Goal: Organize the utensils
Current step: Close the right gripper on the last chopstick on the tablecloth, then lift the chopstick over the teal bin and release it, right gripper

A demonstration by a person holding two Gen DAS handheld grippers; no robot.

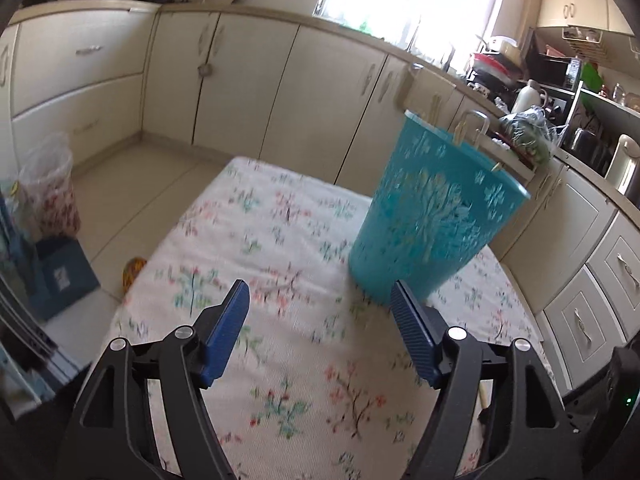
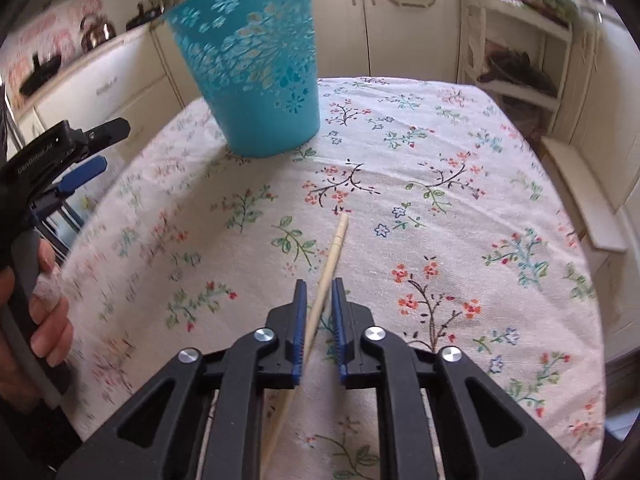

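Note:
A teal perforated basket (image 1: pixel 432 216) stands upright on the floral tablecloth; it also shows in the right wrist view (image 2: pixel 256 68) at the far left of the table. Something pale sticks out of its rim. My left gripper (image 1: pixel 320 296) is open and empty, just short of the basket's base; it shows at the left edge of the right wrist view (image 2: pixel 86 152). A wooden chopstick (image 2: pixel 332 256) lies on the cloth, running between the fingers of my right gripper (image 2: pixel 319 294). The jaws stand narrowly apart around it, not clamped.
The table (image 2: pixel 460 184) is covered by a flowered cloth. Kitchen cabinets (image 1: pixel 248 80) run behind it. A white shelf unit (image 2: pixel 516 48) stands past the far right corner. A bagged bin (image 1: pixel 48 192) and a blue box (image 1: pixel 64 276) sit on the floor at left.

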